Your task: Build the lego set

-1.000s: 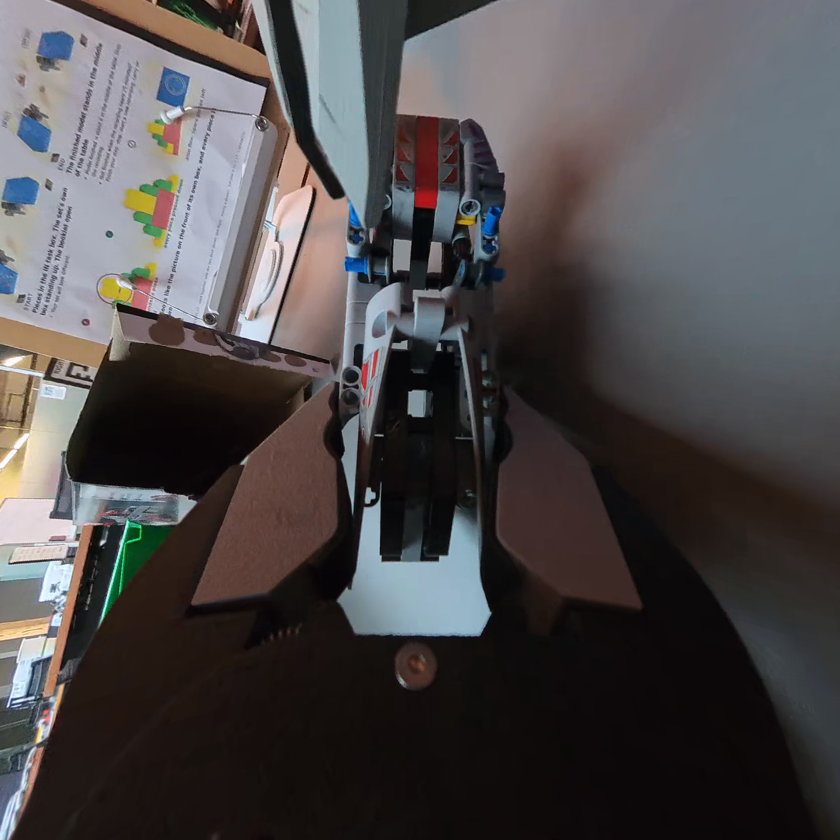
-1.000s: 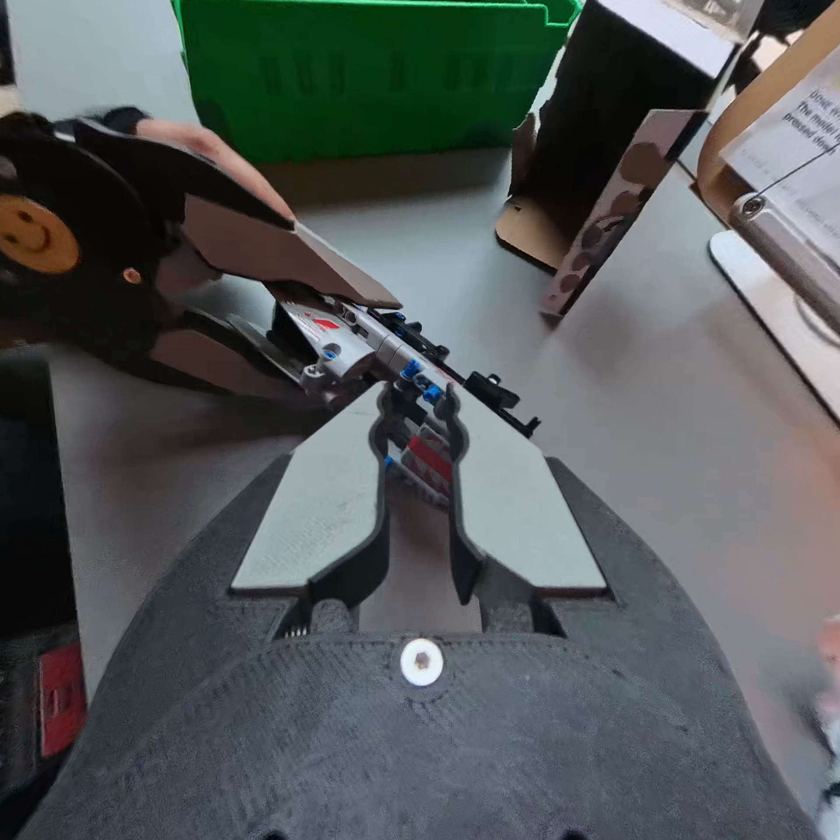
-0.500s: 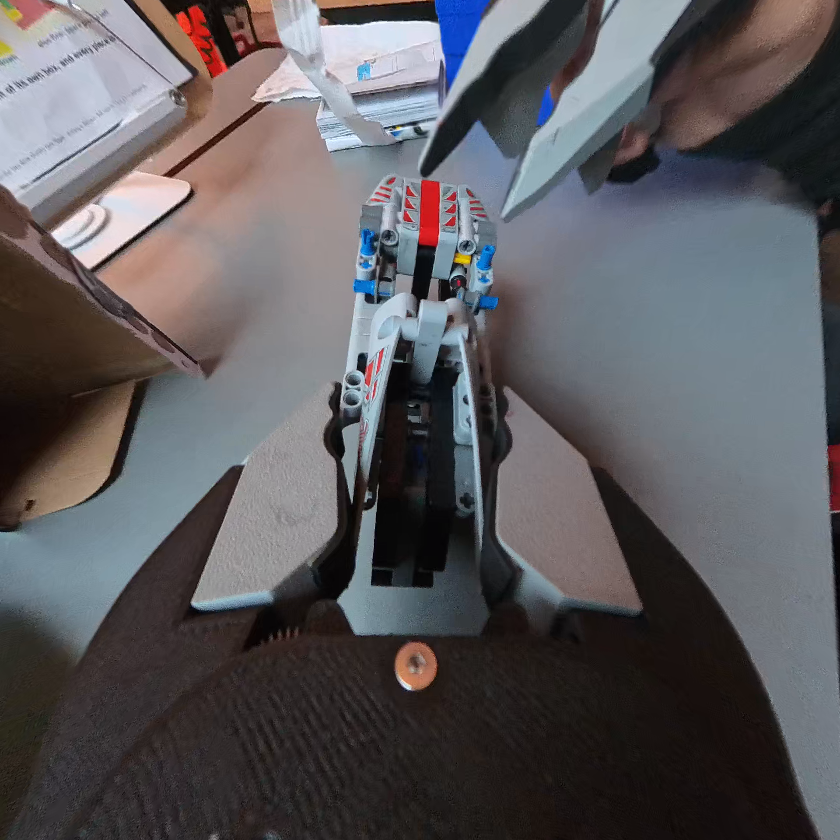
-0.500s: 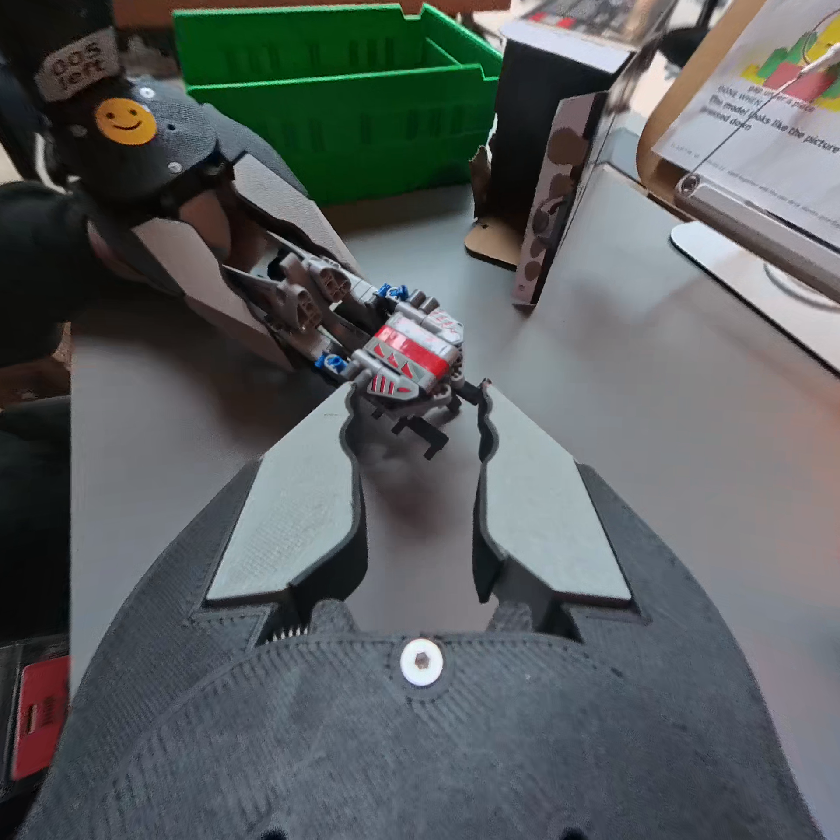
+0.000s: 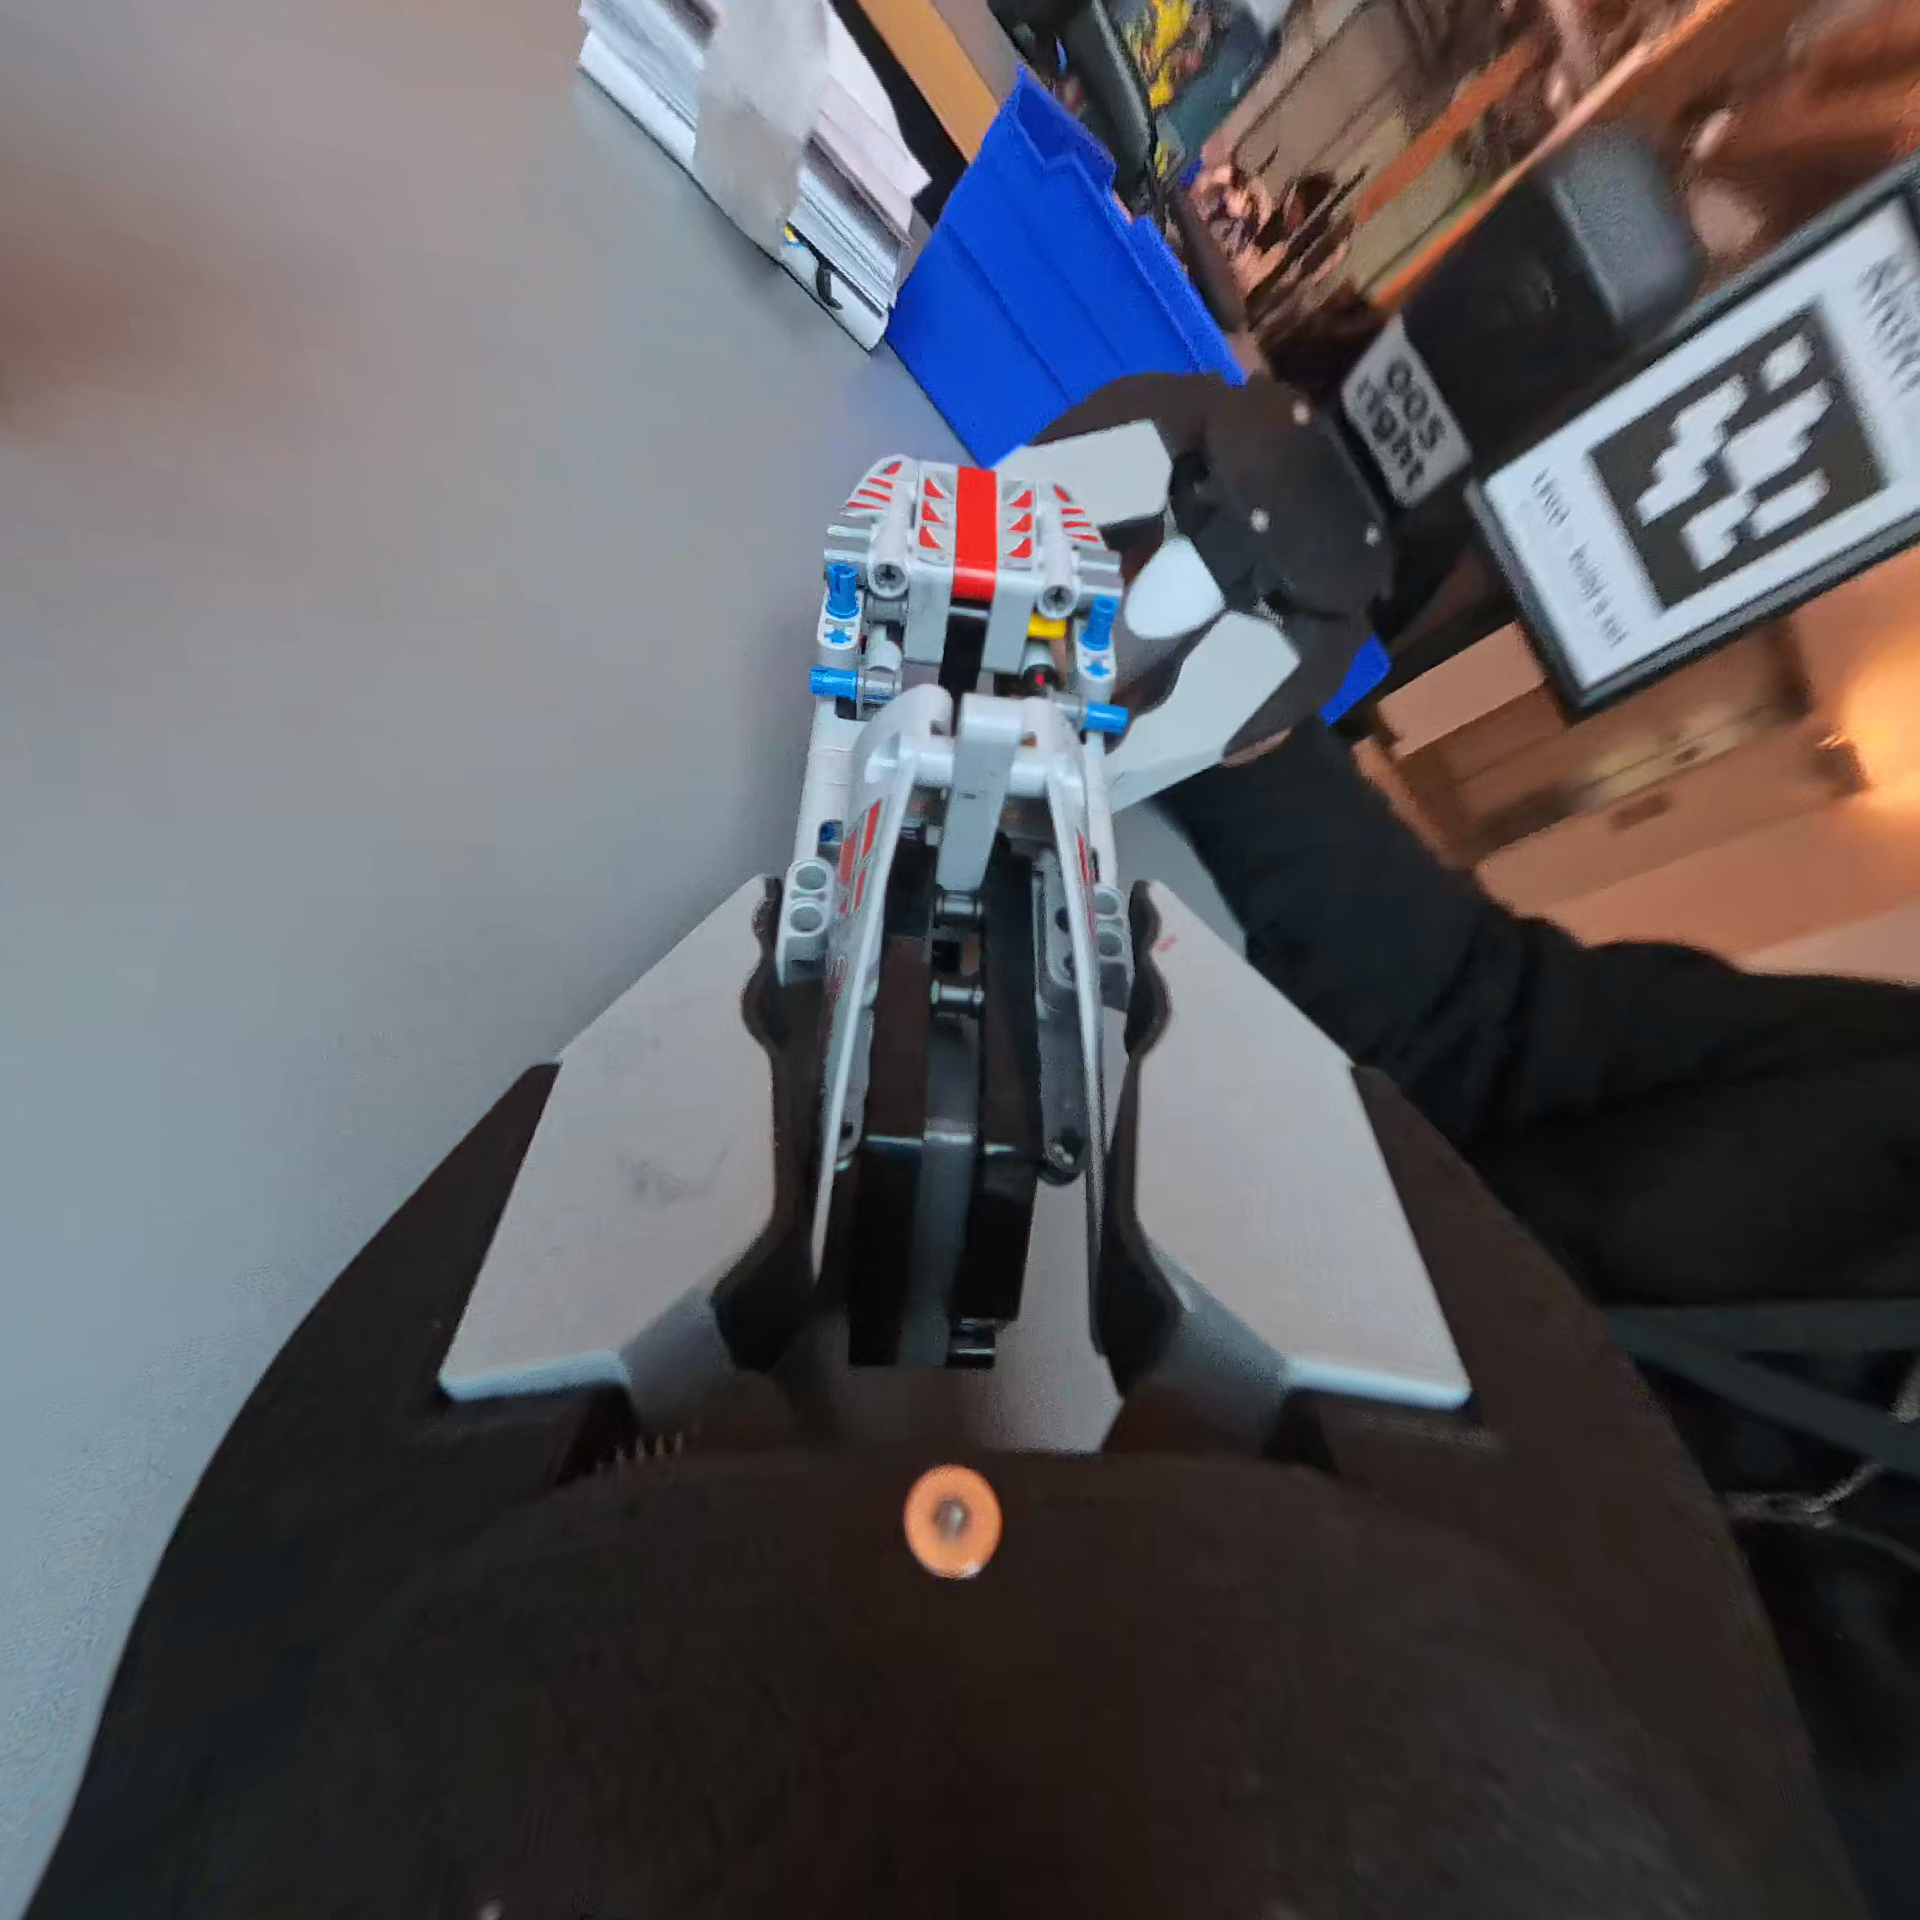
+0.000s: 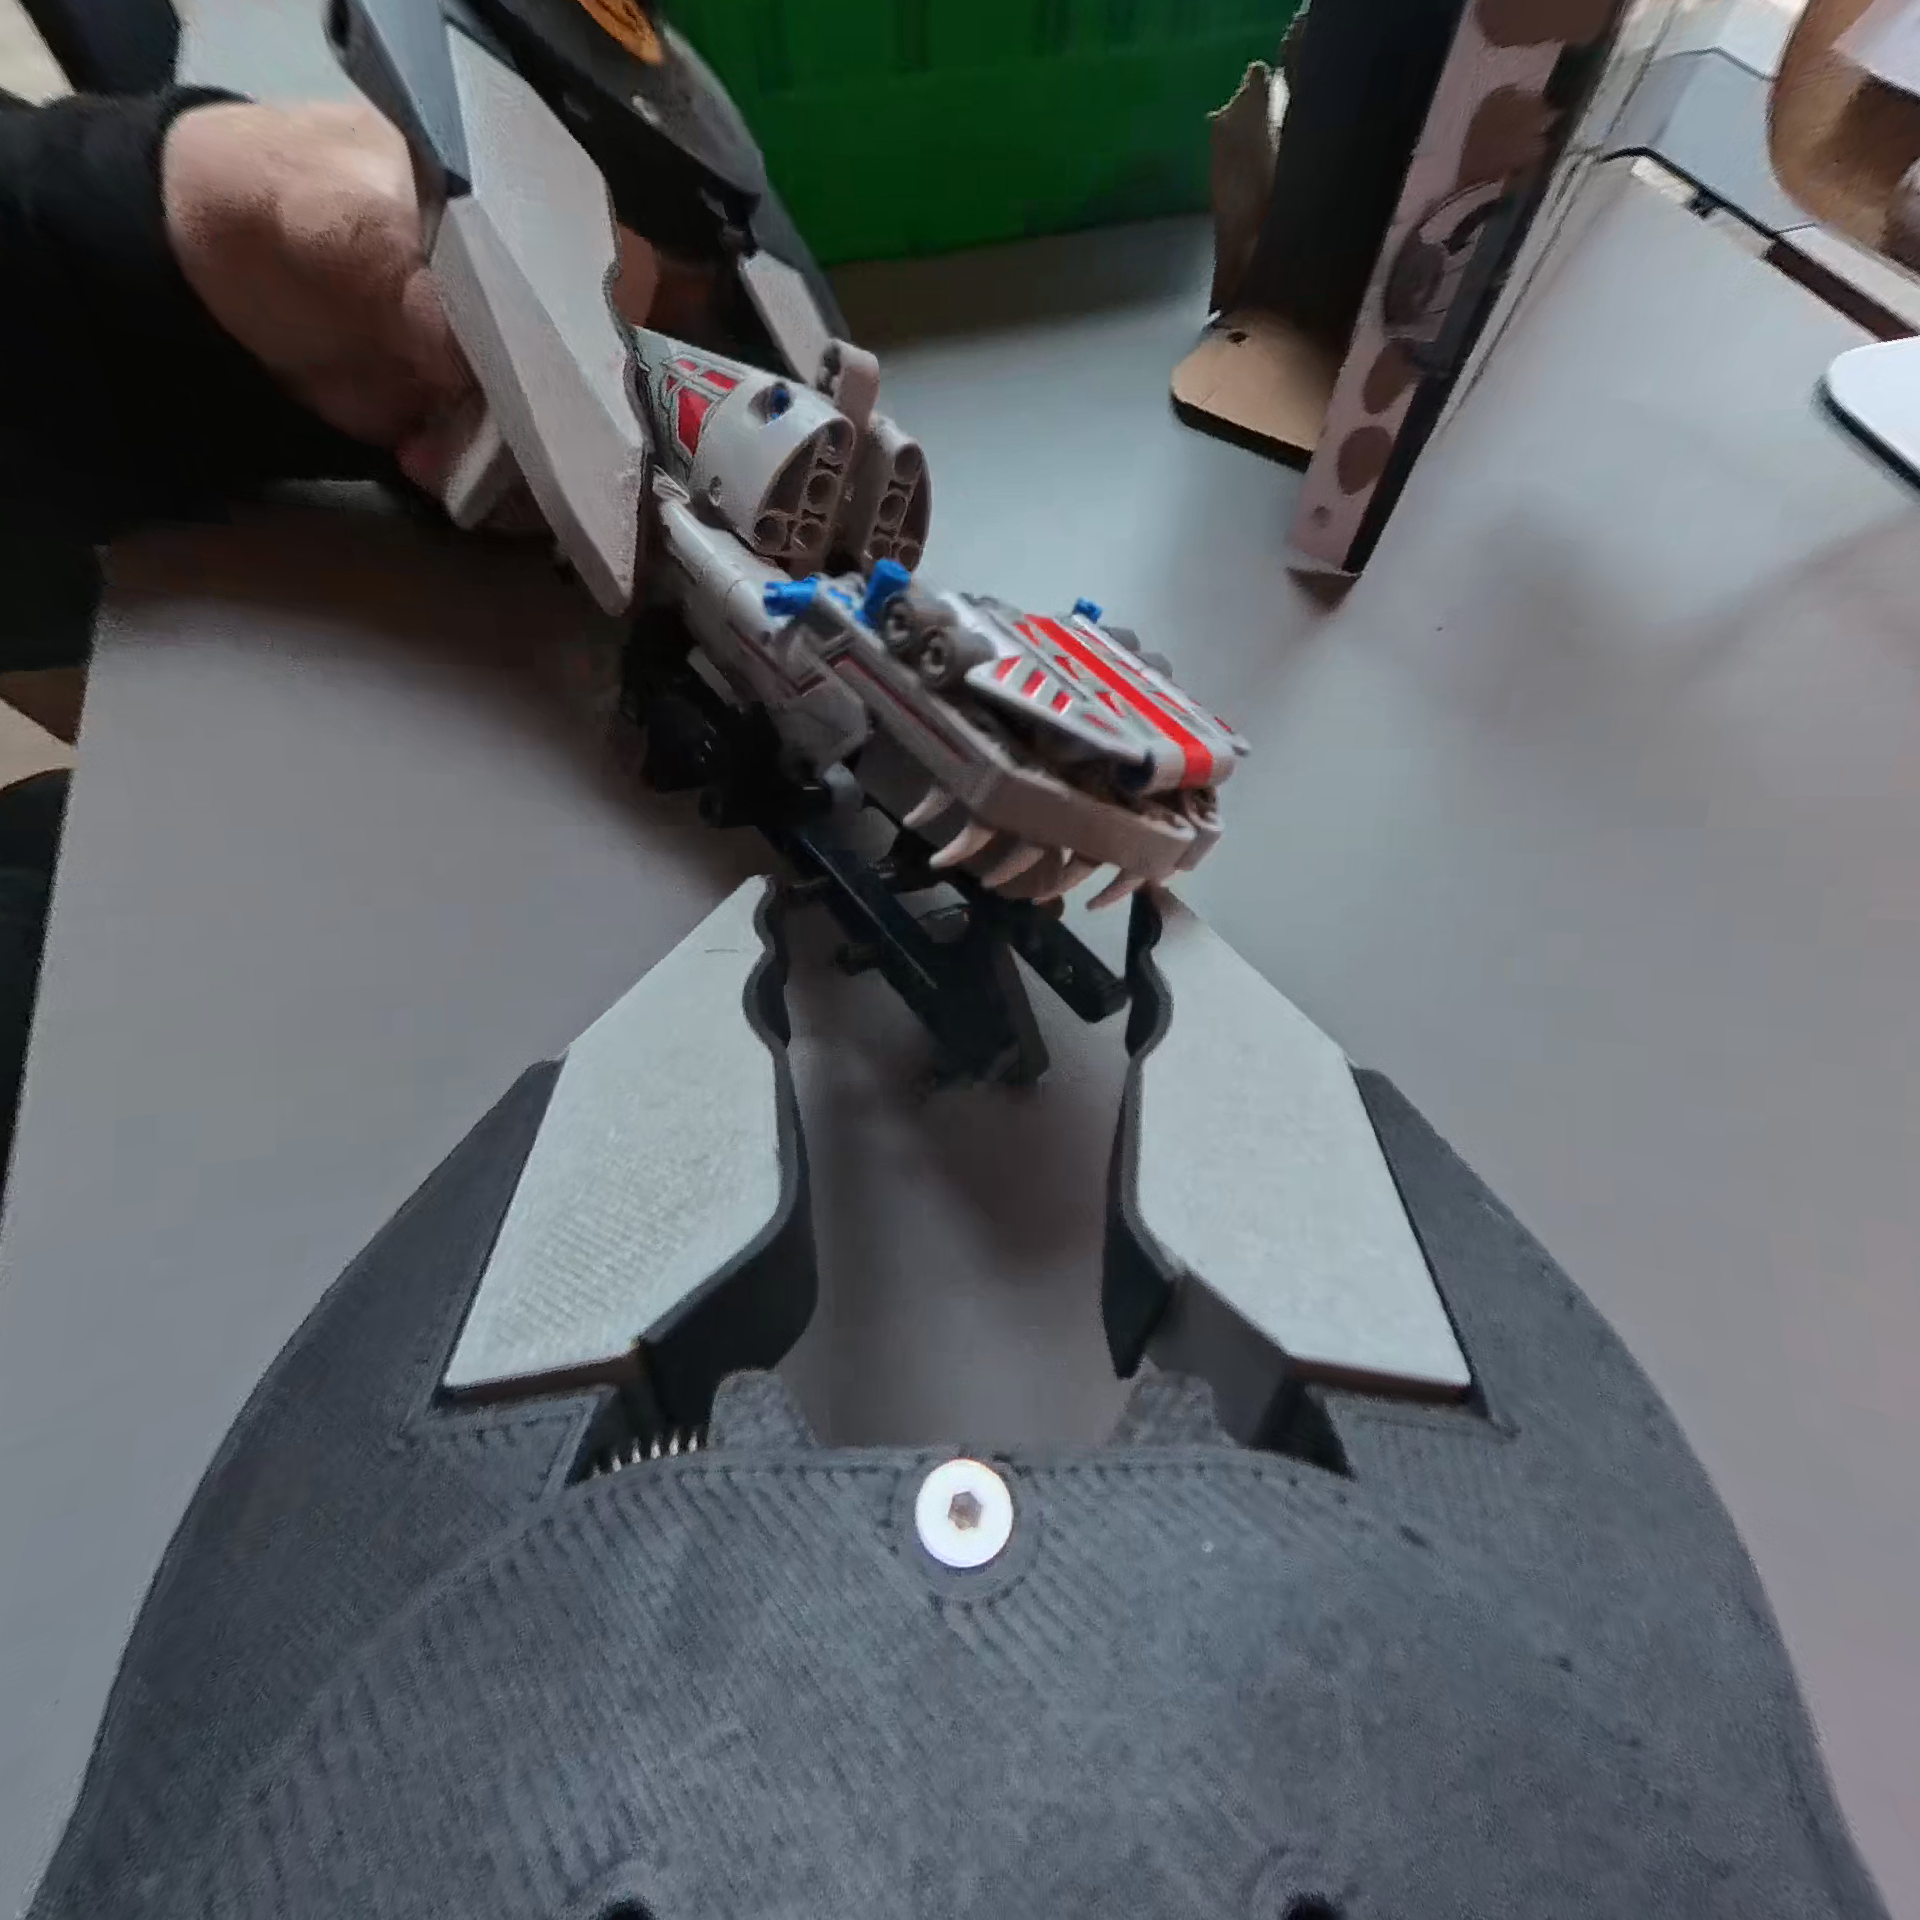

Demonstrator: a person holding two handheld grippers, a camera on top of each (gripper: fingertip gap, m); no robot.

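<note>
Left gripper (image 5: 951, 1039) jaws clamped the lego model (image 5: 961, 790), centre frame. Right gripper (image 6: 951, 935) jaws wide near its black underframe; next likely gripping there.

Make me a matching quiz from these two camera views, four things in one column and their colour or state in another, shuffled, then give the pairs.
Things:
1. left gripper
2. right gripper
3. bin beside the paper stack
4. crate behind the model

States or colours:
A. green
B. open, holding nothing
C. blue
D. shut on the lego model

Pairs: 1-D, 2-B, 3-C, 4-A
</note>
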